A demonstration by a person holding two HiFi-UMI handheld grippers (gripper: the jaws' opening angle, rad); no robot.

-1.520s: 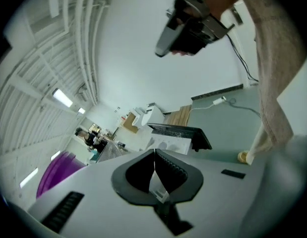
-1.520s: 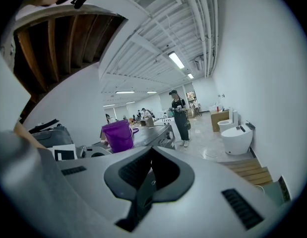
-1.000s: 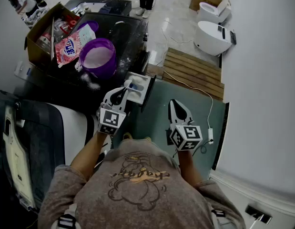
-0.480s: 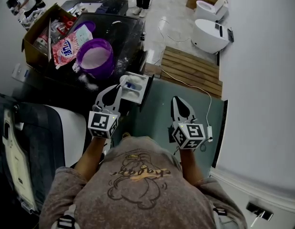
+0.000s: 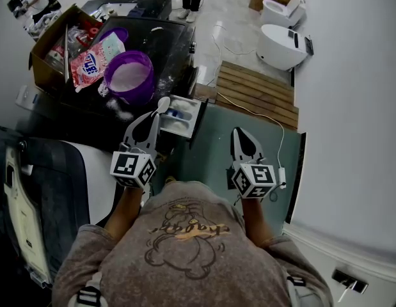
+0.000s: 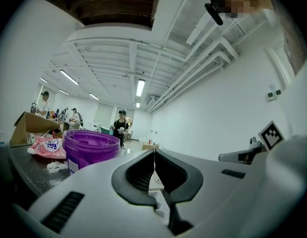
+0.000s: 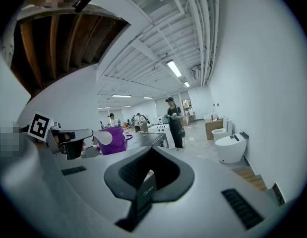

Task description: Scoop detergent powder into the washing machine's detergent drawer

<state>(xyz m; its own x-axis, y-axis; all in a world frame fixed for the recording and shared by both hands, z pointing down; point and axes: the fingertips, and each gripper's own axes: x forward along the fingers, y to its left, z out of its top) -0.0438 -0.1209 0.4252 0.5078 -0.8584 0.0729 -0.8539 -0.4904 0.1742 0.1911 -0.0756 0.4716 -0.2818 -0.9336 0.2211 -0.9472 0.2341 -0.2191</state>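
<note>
Since the left gripper (image 5: 154, 116) has its jaws clamped on the scoop (image 5: 164, 103) handle, the left side does the work. The right gripper (image 5: 243, 133) is pinched to a point with nothing clearly held. It hovers over the grey-green washer top (image 5: 213, 162), right of centre and well apart from the drawer.

Key geometry, head view:
- Scoop's long axis runs from lower left up to upper right. The handle sits in the jaws and the bowl leads.
- The bowl sits at the upper-left corner of the detergent drawer (image 5: 192, 121), over its rim or just beside it; I can't tell which.
- The open compartments lie right of and below the bowl. White powder already shows in the nearer one.
- The purple tub (image 5: 137, 94) of powder is up and left of the bowl, close by, on the dark counter.

The bowl looks white, but I can't tell whether it is loaded or empty.

My read:
- If loaded, the next move is a short shift right over a compartment, then a roll about the handle axis to dump.
- If empty, swing back up-left to the tub.
- Risk is spilling on the drawer rim, because the bowl is so close to the corner.
</note>
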